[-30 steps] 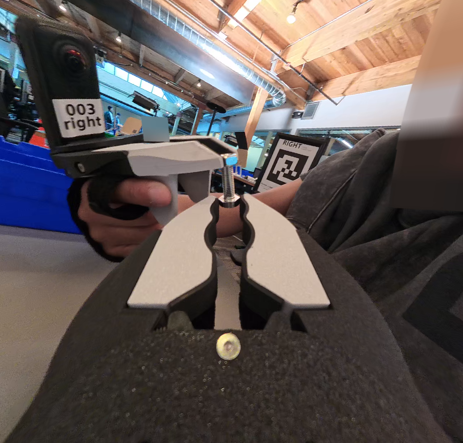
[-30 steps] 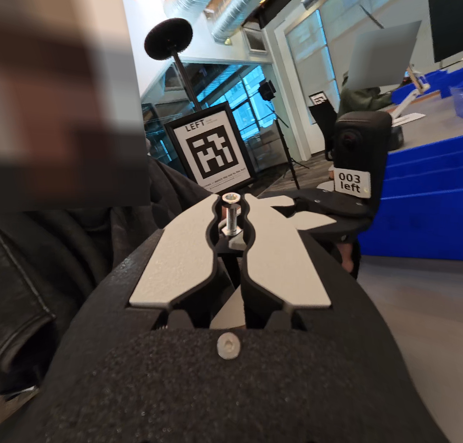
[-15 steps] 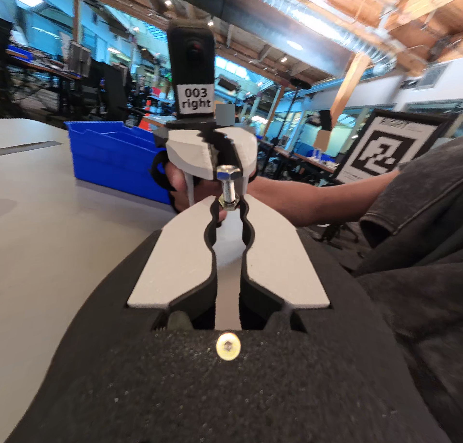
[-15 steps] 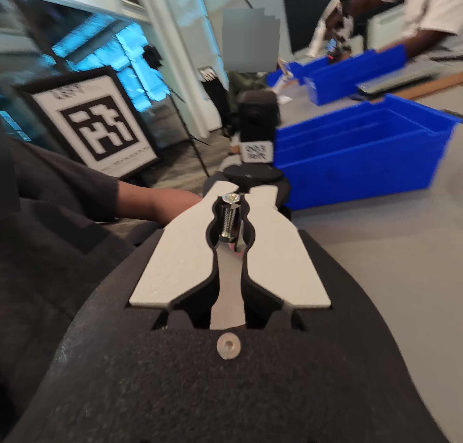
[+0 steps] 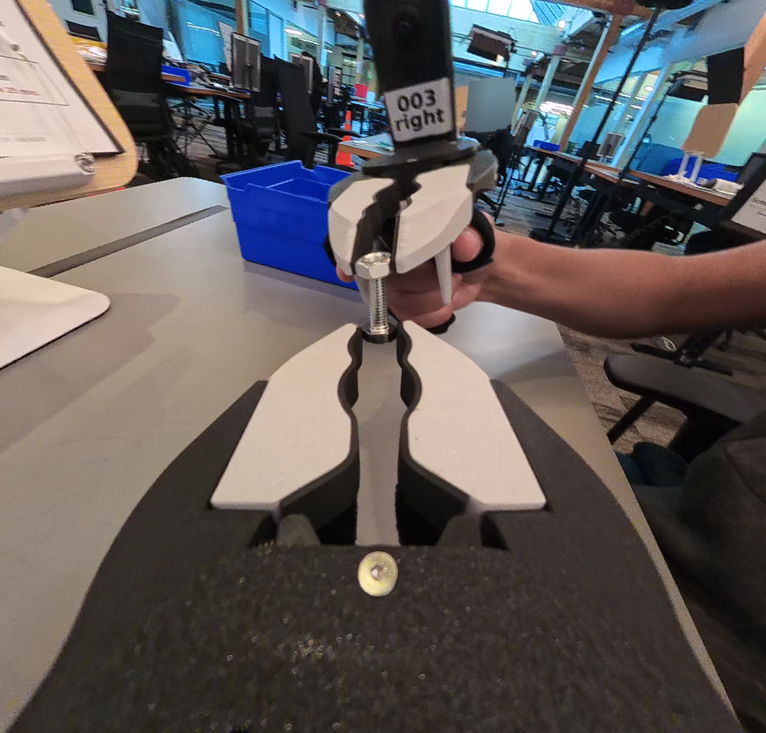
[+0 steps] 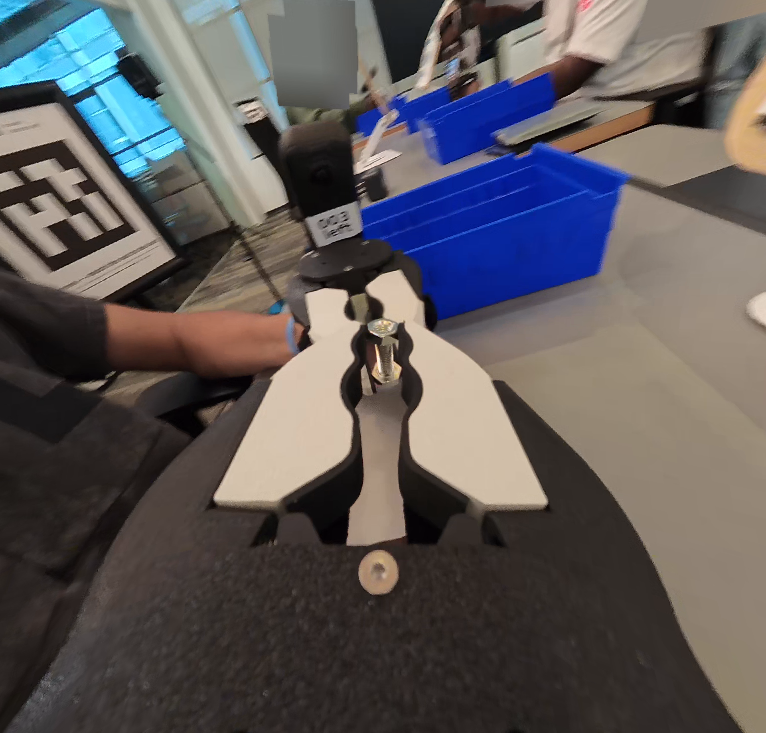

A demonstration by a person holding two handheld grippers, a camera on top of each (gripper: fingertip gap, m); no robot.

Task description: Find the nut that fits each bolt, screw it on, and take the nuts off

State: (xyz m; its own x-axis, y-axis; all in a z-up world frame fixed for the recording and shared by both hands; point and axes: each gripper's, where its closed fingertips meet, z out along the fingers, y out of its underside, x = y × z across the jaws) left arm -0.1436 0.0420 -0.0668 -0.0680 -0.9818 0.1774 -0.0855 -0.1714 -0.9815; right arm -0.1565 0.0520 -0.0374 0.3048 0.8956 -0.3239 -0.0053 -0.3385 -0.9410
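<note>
Hex bolt (image 5: 373,288), head clamped in right gripper (image 5: 375,257); hex nut (image 5: 377,335) pinched by left gripper (image 5: 378,338), aligned for threading.

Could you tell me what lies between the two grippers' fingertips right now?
In the left wrist view, the silver hex-head bolt spans them: right gripper holds its head, left gripper the nut.

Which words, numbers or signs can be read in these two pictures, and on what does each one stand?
I do not copy writing; these things bear it.
White sticker on the black camera, left wrist view: sharp print.
Framed sheet, left edge: blurred.
Camera sticker, right wrist view: blurred.
Framed marker board: pattern, small print blurred.
</note>
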